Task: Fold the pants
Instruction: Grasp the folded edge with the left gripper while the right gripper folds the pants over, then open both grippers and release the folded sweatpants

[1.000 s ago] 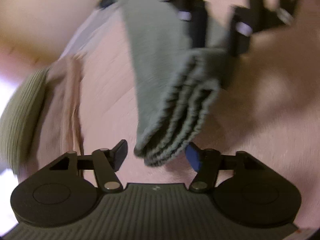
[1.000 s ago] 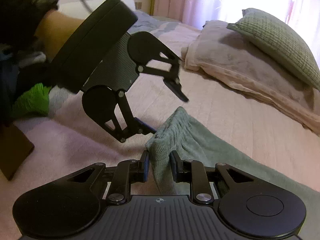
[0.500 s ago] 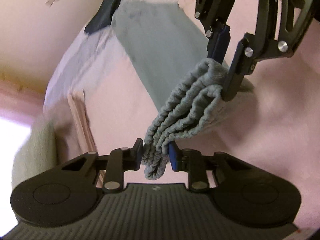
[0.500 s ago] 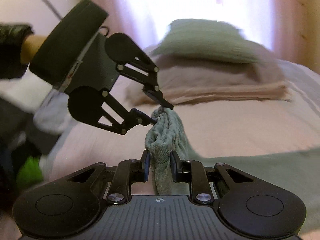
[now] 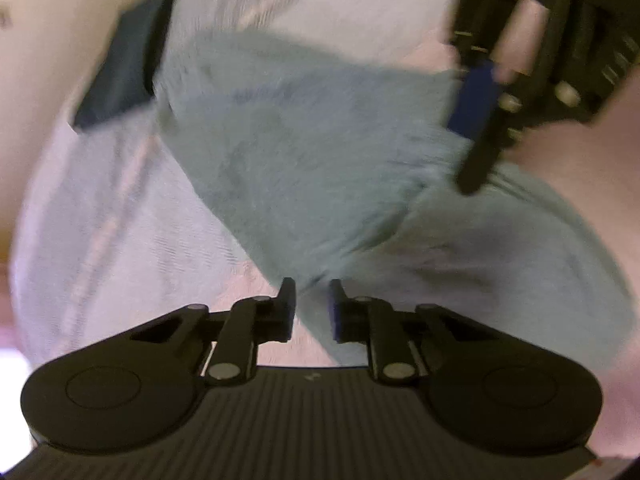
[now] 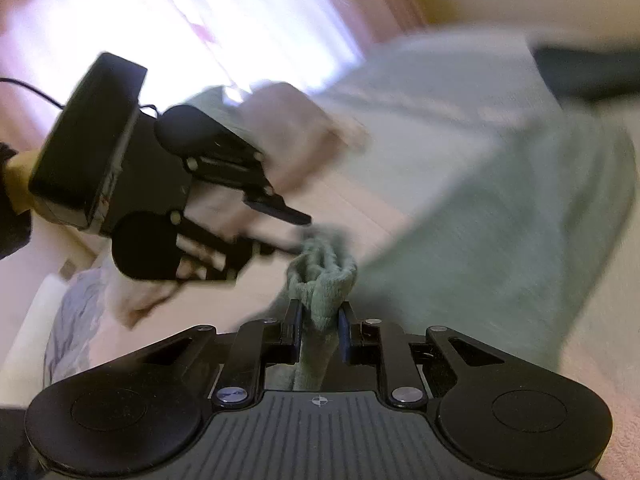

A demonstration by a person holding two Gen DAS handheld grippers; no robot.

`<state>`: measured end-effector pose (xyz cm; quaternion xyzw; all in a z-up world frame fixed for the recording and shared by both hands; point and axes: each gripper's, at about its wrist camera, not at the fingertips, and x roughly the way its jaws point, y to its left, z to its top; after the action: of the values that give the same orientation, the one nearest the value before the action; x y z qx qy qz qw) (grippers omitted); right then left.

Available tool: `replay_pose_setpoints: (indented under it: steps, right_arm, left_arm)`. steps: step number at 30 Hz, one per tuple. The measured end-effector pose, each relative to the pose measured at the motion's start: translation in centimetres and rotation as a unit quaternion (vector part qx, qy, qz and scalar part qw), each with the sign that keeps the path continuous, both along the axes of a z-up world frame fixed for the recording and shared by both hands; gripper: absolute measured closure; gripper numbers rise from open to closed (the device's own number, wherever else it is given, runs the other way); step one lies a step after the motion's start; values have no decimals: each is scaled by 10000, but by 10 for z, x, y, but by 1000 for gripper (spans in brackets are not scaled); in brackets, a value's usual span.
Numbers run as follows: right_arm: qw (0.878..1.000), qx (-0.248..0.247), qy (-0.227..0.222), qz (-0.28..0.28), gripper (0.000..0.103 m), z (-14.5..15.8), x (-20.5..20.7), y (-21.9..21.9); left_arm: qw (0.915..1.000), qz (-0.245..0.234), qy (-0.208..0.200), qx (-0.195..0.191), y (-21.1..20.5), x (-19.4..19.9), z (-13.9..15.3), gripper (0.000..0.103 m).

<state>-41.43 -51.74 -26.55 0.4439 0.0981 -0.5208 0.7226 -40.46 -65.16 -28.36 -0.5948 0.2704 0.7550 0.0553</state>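
The grey-green pants (image 5: pixel 300 152) hang blurred over the pink bed (image 5: pixel 580 128), stretched between both grippers. At the bottom of the left wrist view, my left gripper (image 5: pixel 312 292) has a fabric edge between its closing jaws. My right gripper (image 5: pixel 472 132) bites the cloth at the upper right. In the right wrist view, my right gripper (image 6: pixel 319 312) is shut on the bunched waistband (image 6: pixel 324 268), its jaws still tightening slightly. The left gripper (image 6: pixel 294 236) pinches the same bunch from the left. The rest of the pants (image 6: pixel 500 240) trail off to the right.
A pale striped cover (image 5: pixel 120 240) spreads over the bed, with a dark blue object (image 5: pixel 120 76) at its far edge. A blurred pink folded blanket (image 6: pixel 296 128) lies under a bright curtained window (image 6: pixel 200 20). A hand (image 6: pixel 16 184) holds the left gripper.
The left jaws went from open beside the waistband to closed on it. Both grippers then swept fast across the bed together, dragging the pants; the right gripper rolled, tilting its view.
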Motion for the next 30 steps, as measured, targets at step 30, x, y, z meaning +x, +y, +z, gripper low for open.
replay_pose_setpoints:
  steps: [30]
  right_arm:
    - [9889, 936, 811, 819, 52, -69, -16, -87]
  left_arm:
    - [9122, 3135, 1048, 2420, -52, 92, -48, 64]
